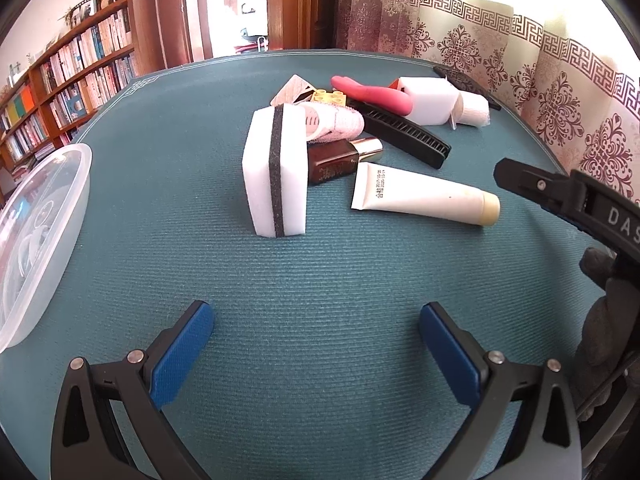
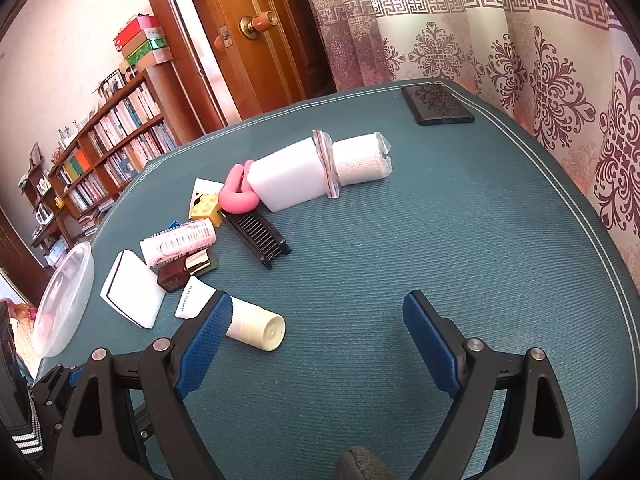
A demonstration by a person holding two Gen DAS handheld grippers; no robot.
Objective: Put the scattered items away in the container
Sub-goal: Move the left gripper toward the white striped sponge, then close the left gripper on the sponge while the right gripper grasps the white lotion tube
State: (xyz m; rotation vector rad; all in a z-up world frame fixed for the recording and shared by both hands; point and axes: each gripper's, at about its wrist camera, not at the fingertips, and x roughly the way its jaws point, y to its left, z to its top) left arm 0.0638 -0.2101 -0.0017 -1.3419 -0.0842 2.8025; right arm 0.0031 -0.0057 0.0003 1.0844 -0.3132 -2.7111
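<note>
On the teal mat, near edge: left gripper (image 1: pixel 316 344) and right gripper (image 2: pixel 316 332) both gaped, empty.
Tube (image 1: pixel 424 194), one o'clock: probably light, squashy; grip mid-body.
Sponge (image 1: pixel 274 170), twelve o'clock: upright, soft.
Container (image 1: pixel 40 236), nine o'clock: apparently empty.

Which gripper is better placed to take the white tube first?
Right, probably. The right gripper is open with the white tube at its fingertip; the left gripper hangs farther back.
</note>
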